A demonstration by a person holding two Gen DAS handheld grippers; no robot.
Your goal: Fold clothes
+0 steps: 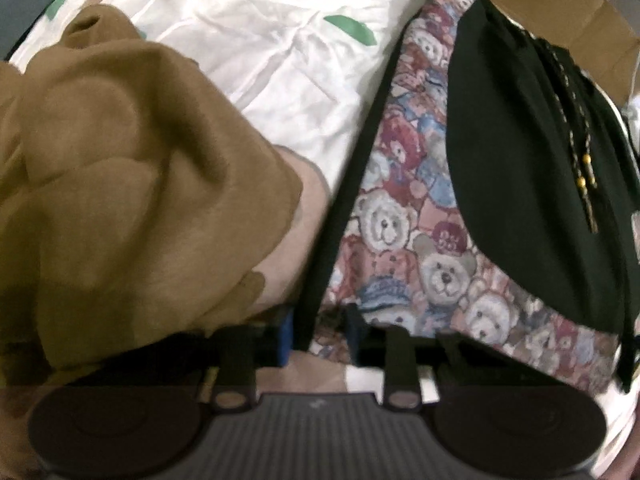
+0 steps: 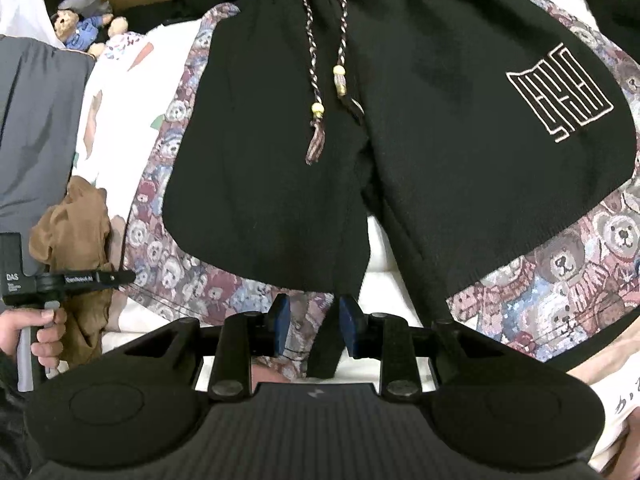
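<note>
Black shorts [image 2: 280, 140] with teddy-bear print side panels [image 1: 400, 220], beaded drawstrings [image 2: 318, 92] and a white line logo [image 2: 560, 96] lie spread on a white sheet [image 1: 260, 40]. My left gripper [image 1: 319, 334] is shut on the shorts' black-trimmed outer edge, with bear fabric filling the space between its blue pads. The right wrist view also shows the left gripper [image 2: 130, 278] at that edge, a hand [image 2: 44, 328] on its handle. My right gripper [image 2: 315, 320] is shut on the bunched inner leg hems, black and bear fabric hanging between its pads.
A crumpled brown garment [image 1: 120, 160] lies left of the shorts, close beside my left gripper. A grey garment [image 2: 36, 120] sits further left. A teddy bear toy [image 2: 80, 28] and a cardboard box [image 1: 560, 8] are at the far side of the bed.
</note>
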